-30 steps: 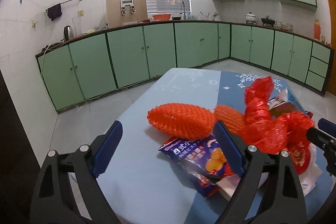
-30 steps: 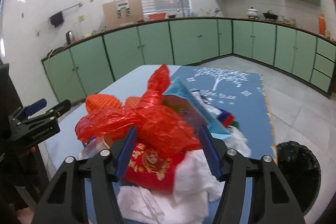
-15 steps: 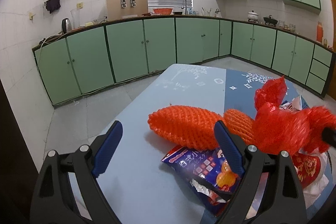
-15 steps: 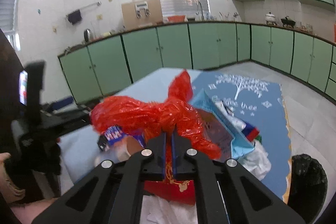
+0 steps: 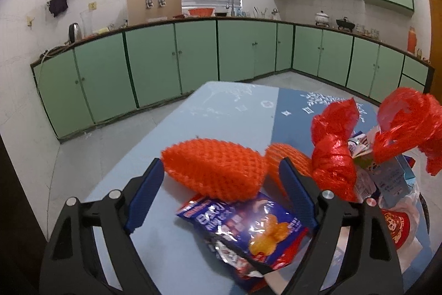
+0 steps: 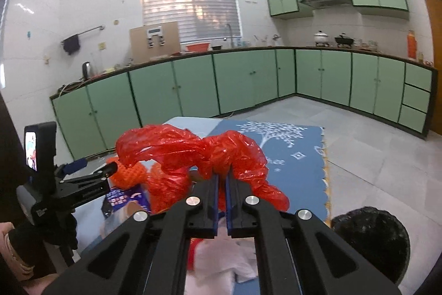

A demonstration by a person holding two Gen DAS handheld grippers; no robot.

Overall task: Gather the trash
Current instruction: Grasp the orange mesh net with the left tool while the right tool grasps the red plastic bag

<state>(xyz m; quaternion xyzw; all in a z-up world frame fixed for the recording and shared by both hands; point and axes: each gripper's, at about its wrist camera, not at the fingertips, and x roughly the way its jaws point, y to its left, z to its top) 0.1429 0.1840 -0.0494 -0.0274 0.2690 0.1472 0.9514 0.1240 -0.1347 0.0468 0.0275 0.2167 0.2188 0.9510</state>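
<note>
Pinching the knotted neck of a red plastic bag (image 6: 199, 154), the right gripper (image 6: 221, 179) has its blue pads drawn together on the crumpled film, which billows out toward 10 and 2 o'clock from the fingertips. In the left wrist view that same bag shows as two red lobes at 3 o'clock, above a blue carton (image 5: 392, 179) and a red printed packet (image 5: 397, 226). The left gripper (image 5: 218, 184) has just narrowed a little but stands spread wide, its pads touching nothing; an orange foam net sleeve (image 5: 215, 170) lies between its fingertips on the table (image 5: 232, 107), and a blue snack wrapper (image 5: 248, 228) lies just below the sleeve, toward 6 o'clock. A second orange net (image 5: 287, 156) peeks out at the right finger, toward 2 o'clock. White crumpled paper (image 6: 221, 259) sits under the right gripper at 6 o'clock. A black-lined bin (image 6: 370, 239) stands on the floor at 4 o'clock in the right wrist view, beside the table's scalloped edge. Green cabinets (image 6: 243, 79) line the far walls at 12 o'clock.
</note>
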